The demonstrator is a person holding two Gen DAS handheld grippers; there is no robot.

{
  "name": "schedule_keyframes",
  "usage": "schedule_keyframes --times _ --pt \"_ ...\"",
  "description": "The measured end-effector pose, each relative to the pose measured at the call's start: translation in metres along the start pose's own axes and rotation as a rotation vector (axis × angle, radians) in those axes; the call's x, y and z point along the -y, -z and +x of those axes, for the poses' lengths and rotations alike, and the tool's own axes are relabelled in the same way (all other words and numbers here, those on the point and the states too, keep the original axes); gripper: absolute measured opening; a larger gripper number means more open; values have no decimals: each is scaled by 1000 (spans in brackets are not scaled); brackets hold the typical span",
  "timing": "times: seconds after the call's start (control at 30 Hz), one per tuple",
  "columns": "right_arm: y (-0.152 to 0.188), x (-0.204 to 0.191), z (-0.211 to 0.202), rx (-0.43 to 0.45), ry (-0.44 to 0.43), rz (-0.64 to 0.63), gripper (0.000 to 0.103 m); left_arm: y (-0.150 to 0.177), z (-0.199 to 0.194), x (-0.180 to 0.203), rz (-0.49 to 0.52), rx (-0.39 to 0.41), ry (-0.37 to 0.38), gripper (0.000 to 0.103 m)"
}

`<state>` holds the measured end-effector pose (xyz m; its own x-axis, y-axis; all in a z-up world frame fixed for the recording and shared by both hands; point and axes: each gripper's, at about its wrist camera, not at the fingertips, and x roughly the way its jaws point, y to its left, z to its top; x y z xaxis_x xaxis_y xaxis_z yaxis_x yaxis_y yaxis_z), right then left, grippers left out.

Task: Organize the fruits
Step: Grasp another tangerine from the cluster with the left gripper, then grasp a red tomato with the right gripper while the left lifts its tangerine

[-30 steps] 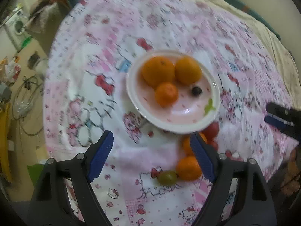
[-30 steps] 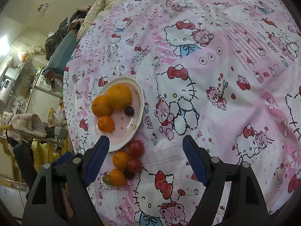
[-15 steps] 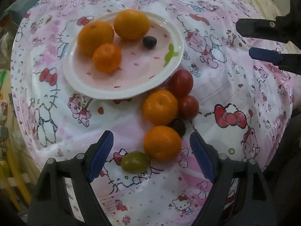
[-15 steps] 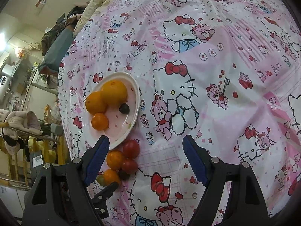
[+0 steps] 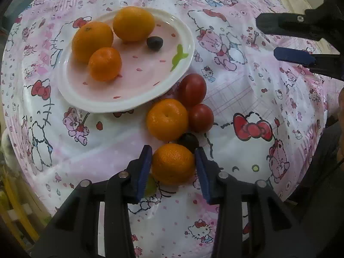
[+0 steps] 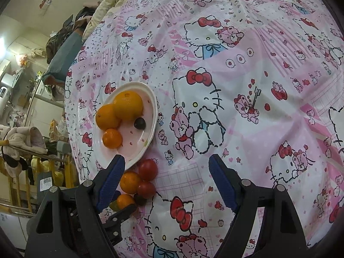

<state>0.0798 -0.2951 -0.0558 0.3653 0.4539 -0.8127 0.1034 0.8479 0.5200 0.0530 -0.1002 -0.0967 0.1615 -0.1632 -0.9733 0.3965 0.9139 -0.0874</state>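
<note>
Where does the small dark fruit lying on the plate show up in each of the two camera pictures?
Left wrist view: the dark fruit lies upper middle, on the plate's right half, just below the biggest orange.
Right wrist view: the dark fruit lies left of centre, right of the three oranges.
Shared landmark: the white plate with its pink centre.

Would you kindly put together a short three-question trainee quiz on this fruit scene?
1. True or false: the left gripper has closed around a mandarin.
2. How many orange fruits lie on the plate?
3. The right gripper is: A) open and empty, B) shut on a tomato, C) holding the plate.

Key: 1 true; its jaws have just been closing, the pads at the fruit's sides. 2 three. 3 A.
</note>
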Motion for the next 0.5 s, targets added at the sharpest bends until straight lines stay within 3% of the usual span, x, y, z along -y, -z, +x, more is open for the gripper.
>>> schedule_keyframes --times 0.13,0.33,0.5 --pt "0 -1 -1 2 -2 1 83 3 -19 -1 -31 37 22 36" --pt "0 -4 -5 8 -12 -10 83 6 -72 -13 -109 187 87 36" --pt "2 -3 -3 -5 -15 4 83 6 -92 -45 -233 280 55 36"
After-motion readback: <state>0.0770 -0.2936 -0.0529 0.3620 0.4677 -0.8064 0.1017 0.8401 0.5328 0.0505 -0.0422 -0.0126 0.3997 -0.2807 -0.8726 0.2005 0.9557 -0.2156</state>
